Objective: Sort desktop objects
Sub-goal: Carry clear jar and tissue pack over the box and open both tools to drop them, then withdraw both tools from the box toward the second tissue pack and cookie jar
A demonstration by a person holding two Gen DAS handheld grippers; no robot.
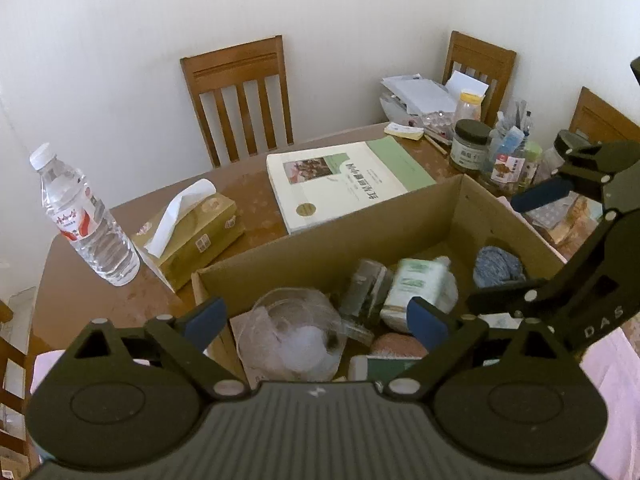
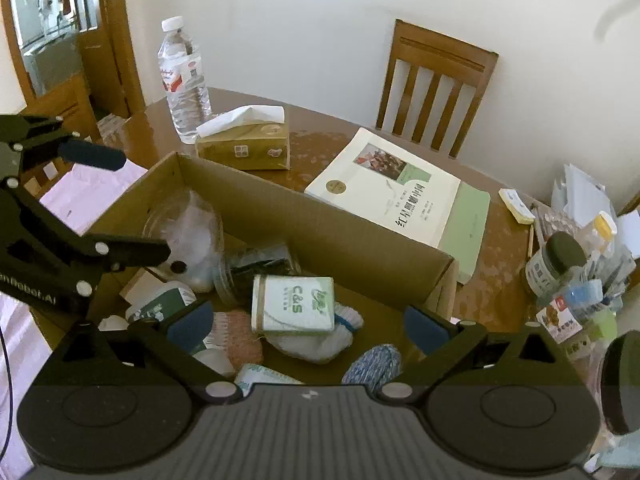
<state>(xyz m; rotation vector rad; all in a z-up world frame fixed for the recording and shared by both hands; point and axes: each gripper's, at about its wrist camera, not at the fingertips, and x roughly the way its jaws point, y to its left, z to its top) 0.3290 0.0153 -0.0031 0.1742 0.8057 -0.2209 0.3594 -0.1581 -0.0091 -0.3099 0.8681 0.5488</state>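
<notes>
We hold both the left hand-held gripper (image 1: 318, 318) and right hand-held gripper (image 2: 308, 322) released (nothing between the pads) over the cardboard box (image 2: 344, 236) on the table (image 1: 256, 216); the tissue pack (image 2: 294, 304) lies inside it.

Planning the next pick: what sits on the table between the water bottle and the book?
The tissue box sits between the bottle and the book; both wrist views show it.
</notes>
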